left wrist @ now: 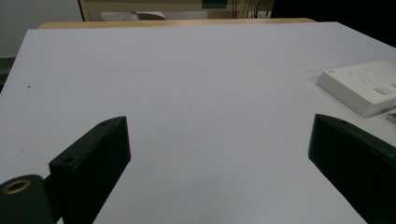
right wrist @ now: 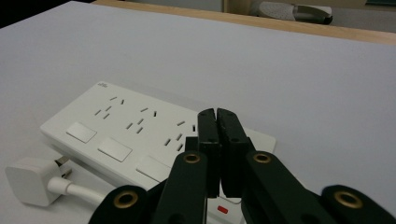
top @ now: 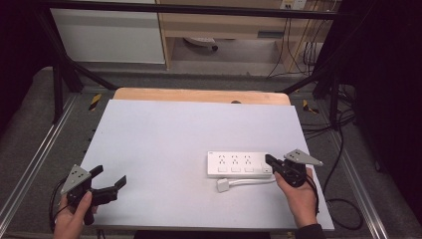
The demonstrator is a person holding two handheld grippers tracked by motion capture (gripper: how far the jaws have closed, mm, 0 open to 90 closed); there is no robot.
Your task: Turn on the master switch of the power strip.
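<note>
On the pale grey tabletop point(top: 164, 144), the white plastic power strip point(top: 239, 164) lies near-right; the right gripper point(right wrist: 218, 116), jaws closed and empty, should press its red-marked switch point(right wrist: 223, 209) squarely downward, while the left gripper point(top: 109, 180) waits open.

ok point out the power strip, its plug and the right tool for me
power strip point(top: 239, 164): high view, middle of its white top face, among the sockets
plug point(right wrist: 28, 181): right gripper view, white body of the plug lying on the table
right tool point(right wrist: 217, 122): right gripper view, where its two shut black jaws meet over the strip's end
</note>
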